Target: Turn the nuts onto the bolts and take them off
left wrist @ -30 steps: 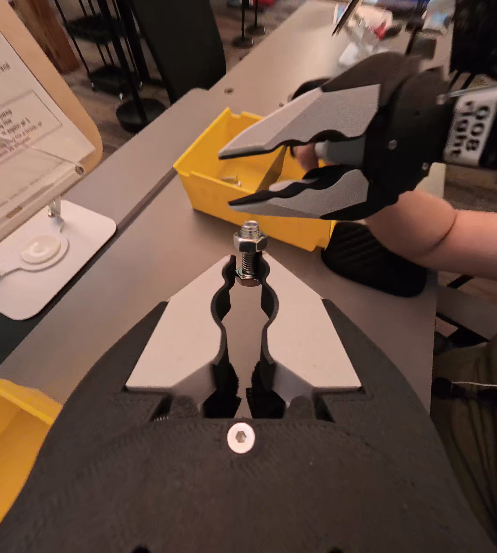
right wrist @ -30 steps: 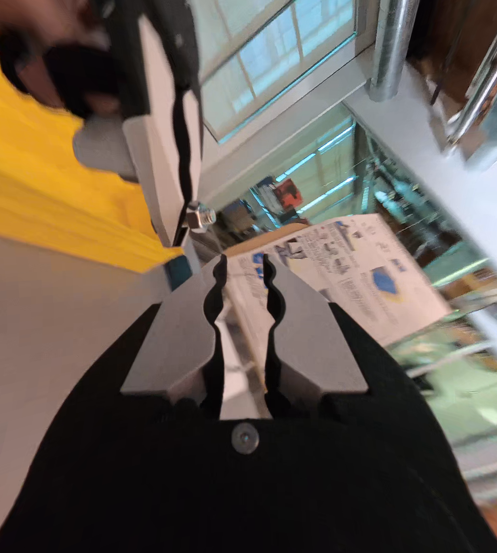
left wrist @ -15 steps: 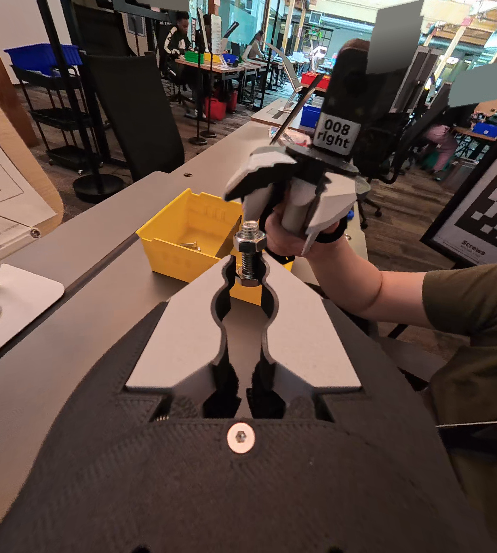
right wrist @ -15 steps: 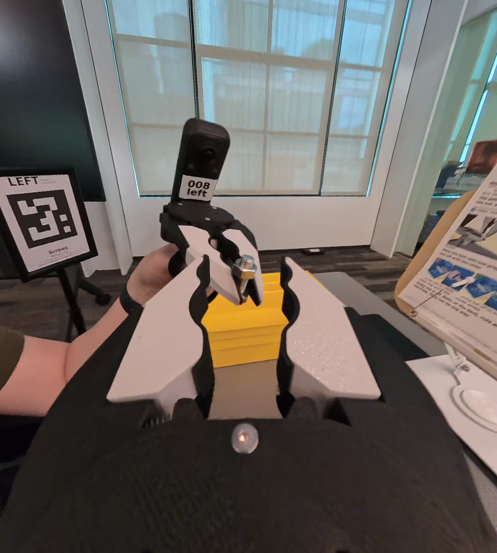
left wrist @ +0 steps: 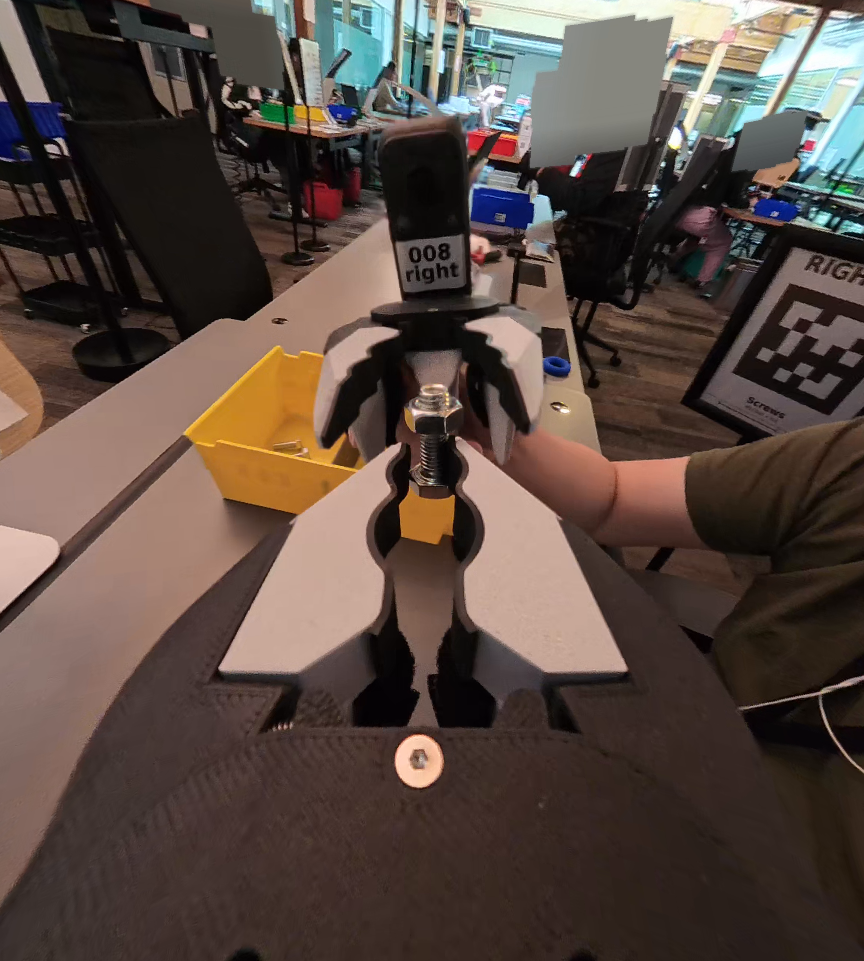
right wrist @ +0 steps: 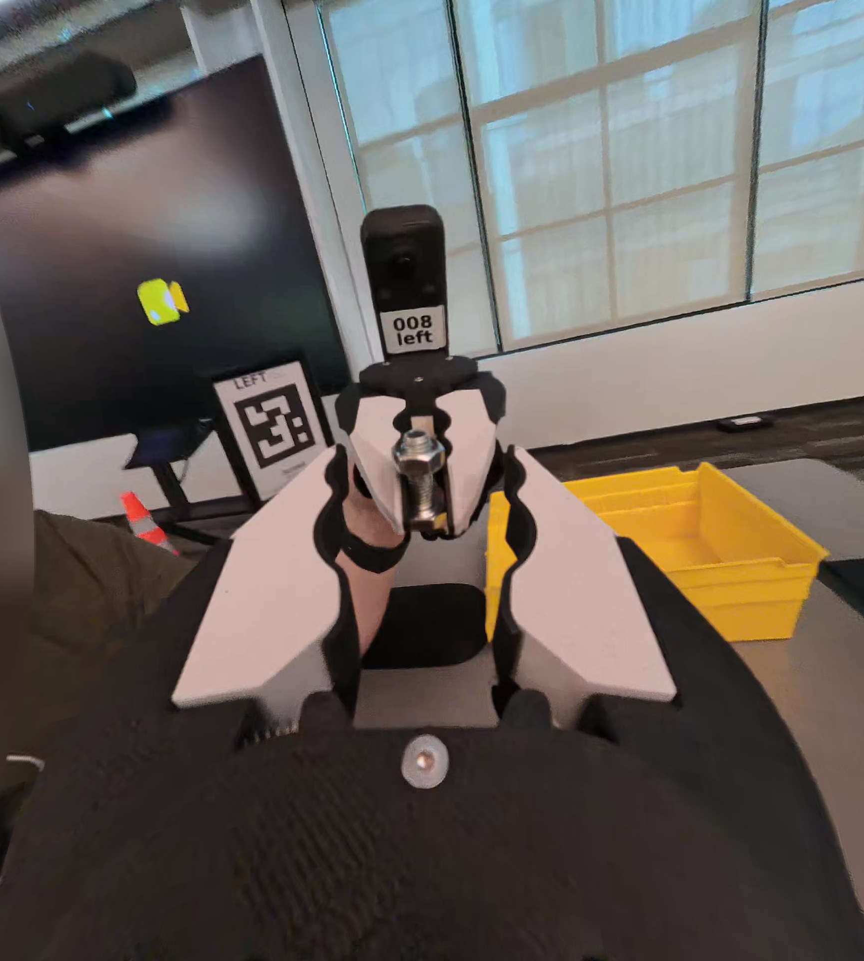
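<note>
- The left gripper [left wrist: 430, 470] is clamped on the head end of a bolt [left wrist: 430, 457], its jaws nearly together, holding the bolt upright above the grey table [left wrist: 123, 520].
- A nut [left wrist: 433, 418] sits near the top of the bolt's thread, clear of the left fingertips, with a little of the thread end showing above it.
- The right gripper [right wrist: 422, 486] faces the left one with its jaws spread wide and nothing between them.
- In the right wrist view the bolt and nut stand just beyond the right fingertips, in line with the gap, not touching either finger.
- A yellow bin [left wrist: 263, 442] rests on the table behind the bolt, with a few loose metal parts inside.
- A second yellow bin [right wrist: 679, 546] lies beside the left gripper.
</note>
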A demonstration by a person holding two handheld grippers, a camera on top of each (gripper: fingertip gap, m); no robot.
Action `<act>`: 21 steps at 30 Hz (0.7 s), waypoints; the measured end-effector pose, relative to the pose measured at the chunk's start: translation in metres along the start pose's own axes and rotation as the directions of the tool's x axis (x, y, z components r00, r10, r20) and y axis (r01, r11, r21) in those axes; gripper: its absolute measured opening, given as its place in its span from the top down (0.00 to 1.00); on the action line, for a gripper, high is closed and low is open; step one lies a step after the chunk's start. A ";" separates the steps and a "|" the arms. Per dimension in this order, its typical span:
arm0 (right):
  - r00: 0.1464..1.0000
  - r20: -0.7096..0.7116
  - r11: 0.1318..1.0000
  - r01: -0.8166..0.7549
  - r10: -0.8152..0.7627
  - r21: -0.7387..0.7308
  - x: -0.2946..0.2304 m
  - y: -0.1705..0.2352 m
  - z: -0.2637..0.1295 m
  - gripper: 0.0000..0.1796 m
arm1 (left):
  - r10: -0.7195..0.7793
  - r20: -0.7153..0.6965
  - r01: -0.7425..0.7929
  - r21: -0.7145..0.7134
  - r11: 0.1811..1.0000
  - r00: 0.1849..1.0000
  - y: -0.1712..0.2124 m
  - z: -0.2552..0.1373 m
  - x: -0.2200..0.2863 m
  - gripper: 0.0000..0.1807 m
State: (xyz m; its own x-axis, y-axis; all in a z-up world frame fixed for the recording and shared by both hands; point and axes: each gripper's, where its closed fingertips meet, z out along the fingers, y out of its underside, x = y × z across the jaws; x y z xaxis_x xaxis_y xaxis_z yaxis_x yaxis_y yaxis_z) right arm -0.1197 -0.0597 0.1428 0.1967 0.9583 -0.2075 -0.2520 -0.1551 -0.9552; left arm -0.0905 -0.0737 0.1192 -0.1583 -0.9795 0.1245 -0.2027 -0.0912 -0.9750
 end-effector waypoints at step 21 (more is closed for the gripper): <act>0.998 -0.050 0.998 -0.036 0.039 0.047 0.018 -0.017 -0.026 0.72 | 0.023 -0.086 -0.018 0.056 0.998 0.996 -0.015 -0.009 0.029 0.93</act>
State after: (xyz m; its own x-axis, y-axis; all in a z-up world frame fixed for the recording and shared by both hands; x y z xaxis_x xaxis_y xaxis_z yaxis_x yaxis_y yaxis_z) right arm -0.0870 -0.0463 0.1493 0.2341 0.9383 -0.2545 -0.3035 -0.1781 -0.9360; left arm -0.1006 -0.0995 0.1390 -0.2450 -0.9624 0.1175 -0.1449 -0.0835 -0.9859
